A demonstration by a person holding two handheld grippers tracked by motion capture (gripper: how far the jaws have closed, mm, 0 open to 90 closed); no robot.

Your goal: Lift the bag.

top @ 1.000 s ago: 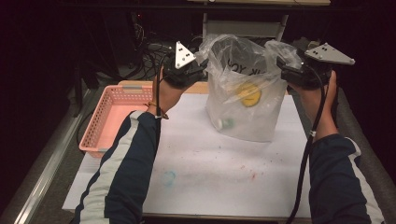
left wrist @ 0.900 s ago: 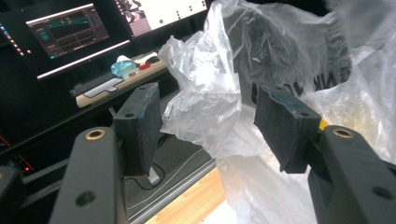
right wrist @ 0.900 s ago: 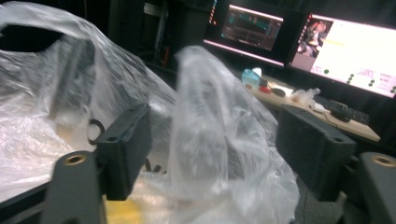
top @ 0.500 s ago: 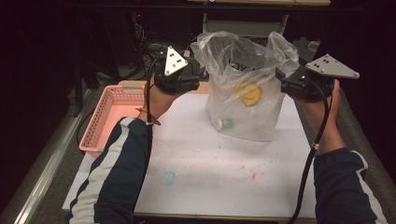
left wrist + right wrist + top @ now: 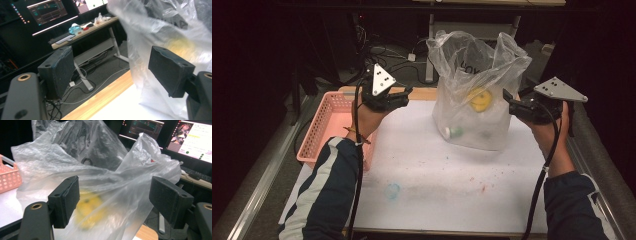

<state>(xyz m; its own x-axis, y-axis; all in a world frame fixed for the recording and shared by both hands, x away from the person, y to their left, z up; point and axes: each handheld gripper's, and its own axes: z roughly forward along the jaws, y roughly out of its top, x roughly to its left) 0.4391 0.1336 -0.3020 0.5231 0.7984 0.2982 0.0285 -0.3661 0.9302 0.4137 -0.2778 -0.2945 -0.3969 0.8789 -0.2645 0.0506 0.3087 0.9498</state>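
Looks like a dim lab or office-type workroom. A white work table (image 5: 427, 165) with a wooden back edge is taken as the landmark. Behind it, a height-adjustable desk (image 5: 85, 32) is seen, with lit monitors (image 5: 47, 11) on top and a keyboard (image 5: 63, 39) in front of them. Loose cables (image 5: 392, 55) are scattered on the floor beyond the table. More screens (image 5: 192, 138) are seen past the table's far side.
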